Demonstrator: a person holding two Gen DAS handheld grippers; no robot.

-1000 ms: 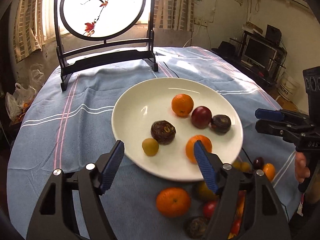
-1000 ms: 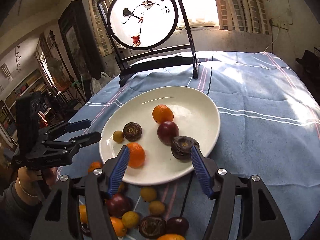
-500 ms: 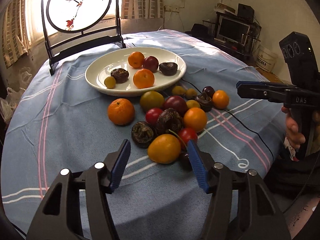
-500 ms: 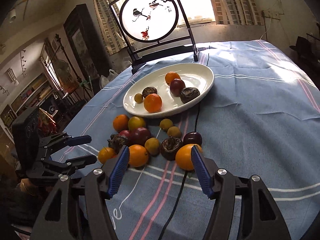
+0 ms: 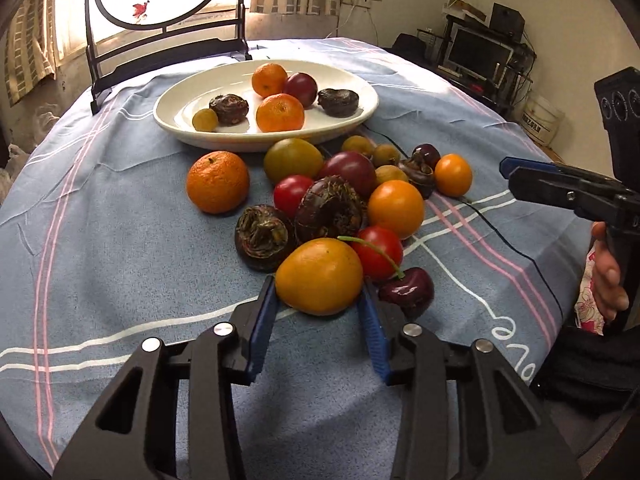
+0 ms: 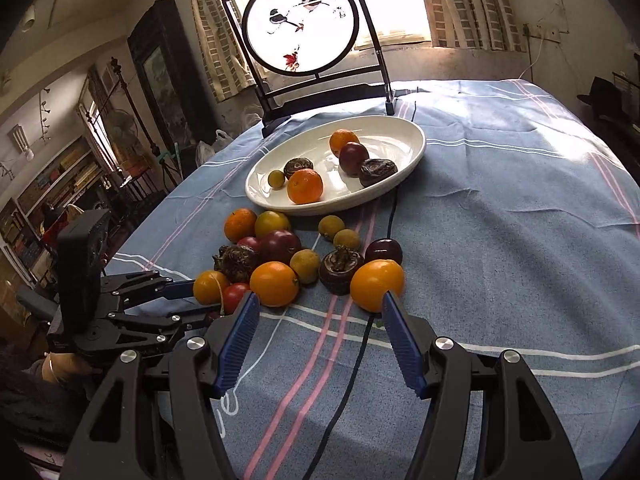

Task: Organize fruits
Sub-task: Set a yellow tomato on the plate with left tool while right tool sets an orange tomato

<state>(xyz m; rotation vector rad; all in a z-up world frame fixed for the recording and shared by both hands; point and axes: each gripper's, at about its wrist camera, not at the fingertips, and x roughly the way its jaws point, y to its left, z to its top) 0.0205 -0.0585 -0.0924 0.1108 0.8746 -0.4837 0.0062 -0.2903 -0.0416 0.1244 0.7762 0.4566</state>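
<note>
Closing around the nearest yellow-orange fruit [image 5: 319, 276] in the loose pile on the counter [image 5: 120, 240], the left tool [image 5: 318, 300] starts a pickup; its pads look just short of contact. Next: grip, lift, carry to the white plate [image 5: 176, 120]. The right tool [image 6: 318, 320] hangs released, holding nothing.

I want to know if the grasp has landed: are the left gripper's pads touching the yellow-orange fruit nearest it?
Cannot tell. In the left wrist view the closing left gripper brackets the yellow-orange fruit, both pads at its sides, but neither contact nor gap shows plainly.
</note>
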